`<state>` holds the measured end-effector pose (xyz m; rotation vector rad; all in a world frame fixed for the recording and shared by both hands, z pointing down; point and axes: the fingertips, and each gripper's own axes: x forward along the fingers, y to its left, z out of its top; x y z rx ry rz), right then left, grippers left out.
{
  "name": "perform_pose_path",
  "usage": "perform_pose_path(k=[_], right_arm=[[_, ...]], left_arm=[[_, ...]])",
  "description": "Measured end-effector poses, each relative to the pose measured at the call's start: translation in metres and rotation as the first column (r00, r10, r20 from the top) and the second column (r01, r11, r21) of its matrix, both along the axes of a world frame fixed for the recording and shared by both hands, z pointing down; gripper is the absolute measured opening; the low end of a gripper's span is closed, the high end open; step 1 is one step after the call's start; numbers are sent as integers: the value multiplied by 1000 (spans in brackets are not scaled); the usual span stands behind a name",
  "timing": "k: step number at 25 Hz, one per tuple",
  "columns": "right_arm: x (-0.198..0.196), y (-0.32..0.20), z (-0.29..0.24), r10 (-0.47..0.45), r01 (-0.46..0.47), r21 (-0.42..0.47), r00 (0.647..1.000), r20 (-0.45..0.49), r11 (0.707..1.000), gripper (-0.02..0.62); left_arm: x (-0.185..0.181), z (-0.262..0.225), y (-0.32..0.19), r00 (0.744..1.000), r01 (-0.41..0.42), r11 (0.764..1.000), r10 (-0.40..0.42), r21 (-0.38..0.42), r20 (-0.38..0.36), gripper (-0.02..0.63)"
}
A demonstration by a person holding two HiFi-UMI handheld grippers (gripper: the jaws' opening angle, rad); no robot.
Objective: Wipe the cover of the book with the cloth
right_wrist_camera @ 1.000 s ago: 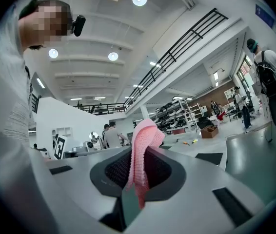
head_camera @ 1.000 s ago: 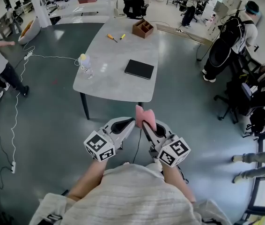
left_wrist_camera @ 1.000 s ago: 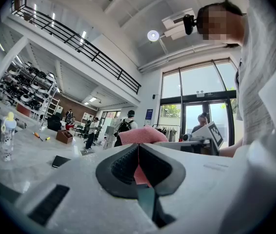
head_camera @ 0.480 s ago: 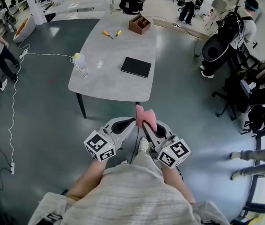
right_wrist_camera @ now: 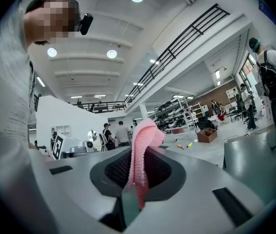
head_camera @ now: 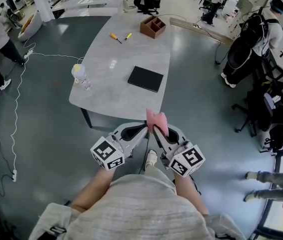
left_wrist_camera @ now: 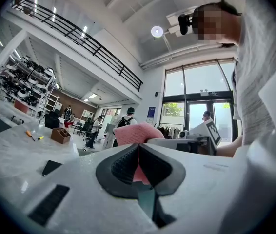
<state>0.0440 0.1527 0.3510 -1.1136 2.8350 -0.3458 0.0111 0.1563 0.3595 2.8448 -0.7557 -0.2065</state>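
Bottle [head_camera: 80, 75] w/ yellowish cap stands at the tabletop's [head_camera: 112, 95] left edge. Two screwdrivers [head_camera: 116, 37] lie toward the far end, and a wooden box [head_camera: 153, 27] w/ compartments sits by the far right corner. Book [head_camera: 145, 78], black, cover up, lies flat right of centre, nearer the right edge than the left, with nothing touching it. Both grippers are held off the table, over the floor just short of its near edge, so the cloth is well apart from the book. Bare forearms come up from the bottom of the head view and converge, so the two grippers form a V w/ tips almost meeting. L gripper [head_camera: 140, 130] points forward and inward, its marker cube [head_camera: 107, 154] nearest the body. In its own view the jaws [left_wrist_camera: 138, 152] are closed to a narrow seam, and a thin strip of pink shows in that seam. R gripper [head_camera: 156, 132] mirrors it, angled inward, cube [head_camera: 187, 160] at the rear. Its jaws are clamped on the pink cloth [head_camera: 156, 119]. In the R gripper view the cloth [right_wrist_camera: 145, 135] sits pinched btwn the pads, folding over above the tips and hanging a little below them.
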Motion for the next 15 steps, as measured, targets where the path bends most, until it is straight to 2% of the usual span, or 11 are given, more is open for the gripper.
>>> perform_pose_path(k=[8,15], right_arm=[[32,-78,-8,-44,44,5,999,21,999,48],[50,-122,-14,-102,102,20,995,15,995,48]], left_arm=[[32,-5,-72,999,45,999,-45,-5,25,15],[54,-6,-116,994,101,995,-101,4,42,15]])
